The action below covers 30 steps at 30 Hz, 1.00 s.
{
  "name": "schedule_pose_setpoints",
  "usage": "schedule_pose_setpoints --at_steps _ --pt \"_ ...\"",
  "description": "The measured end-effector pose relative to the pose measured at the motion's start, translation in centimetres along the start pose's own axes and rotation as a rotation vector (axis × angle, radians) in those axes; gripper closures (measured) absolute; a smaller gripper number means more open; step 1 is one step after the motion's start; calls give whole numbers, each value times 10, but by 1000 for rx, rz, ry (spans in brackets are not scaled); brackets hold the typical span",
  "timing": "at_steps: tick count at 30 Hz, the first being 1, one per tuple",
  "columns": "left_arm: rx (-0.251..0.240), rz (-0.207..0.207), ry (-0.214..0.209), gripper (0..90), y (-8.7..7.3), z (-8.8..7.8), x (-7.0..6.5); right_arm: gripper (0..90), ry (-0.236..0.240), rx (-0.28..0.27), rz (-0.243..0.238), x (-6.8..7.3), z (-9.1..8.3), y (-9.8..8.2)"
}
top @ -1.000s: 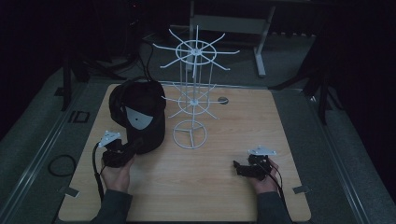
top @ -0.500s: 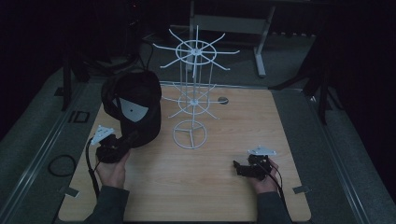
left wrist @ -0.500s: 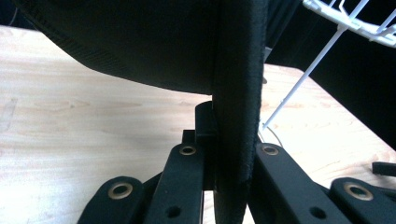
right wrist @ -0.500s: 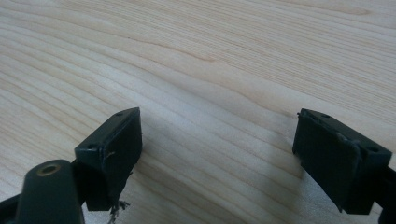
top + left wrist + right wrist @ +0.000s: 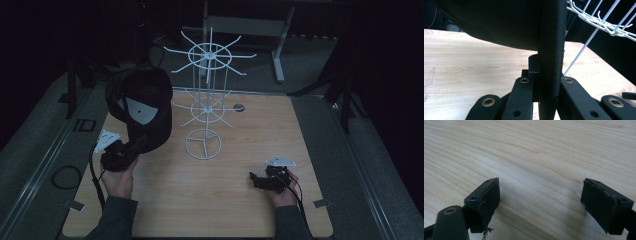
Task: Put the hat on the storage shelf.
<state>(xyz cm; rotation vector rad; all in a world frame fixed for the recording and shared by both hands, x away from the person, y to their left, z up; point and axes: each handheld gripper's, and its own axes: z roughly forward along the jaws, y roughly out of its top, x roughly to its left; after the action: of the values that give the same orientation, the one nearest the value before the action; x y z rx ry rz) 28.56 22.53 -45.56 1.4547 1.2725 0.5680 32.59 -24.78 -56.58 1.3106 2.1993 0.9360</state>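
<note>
A black cap (image 5: pixel 142 105) with a white label inside hangs above the left part of the wooden table (image 5: pixel 240 150), tilted with its opening towards me. My left gripper (image 5: pixel 134 147) is shut on its brim from below. In the left gripper view the brim (image 5: pixel 550 50) stands upright, pinched in my left gripper (image 5: pixel 546 75), with the cap's crown (image 5: pixel 506 22) above. A white wire rack (image 5: pixel 207 100) with hooked arms stands at the table's middle, just right of the cap; its arms (image 5: pixel 601 21) are close by. My right gripper (image 5: pixel 254 180) rests low near the front right, open (image 5: pixel 541 195), nothing between its fingers.
A round grommet (image 5: pixel 239 106) lies behind the rack's base ring (image 5: pixel 203 145). A cable loop (image 5: pixel 65 176) lies on the grey floor at the left. A desk frame (image 5: pixel 280 45) stands behind the table. Bare wood lies between the two grippers.
My left hand has lifted the cap a little and drawn it slightly left, away from the rack. The right gripper has stayed put.
</note>
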Motion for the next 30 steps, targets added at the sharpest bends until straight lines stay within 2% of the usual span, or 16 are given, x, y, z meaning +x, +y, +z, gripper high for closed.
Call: schedule_pose_setpoints --at_steps 30 --pt "-48 47 0 868 18 -7 -9 154 0 0 -1 0 0 0"
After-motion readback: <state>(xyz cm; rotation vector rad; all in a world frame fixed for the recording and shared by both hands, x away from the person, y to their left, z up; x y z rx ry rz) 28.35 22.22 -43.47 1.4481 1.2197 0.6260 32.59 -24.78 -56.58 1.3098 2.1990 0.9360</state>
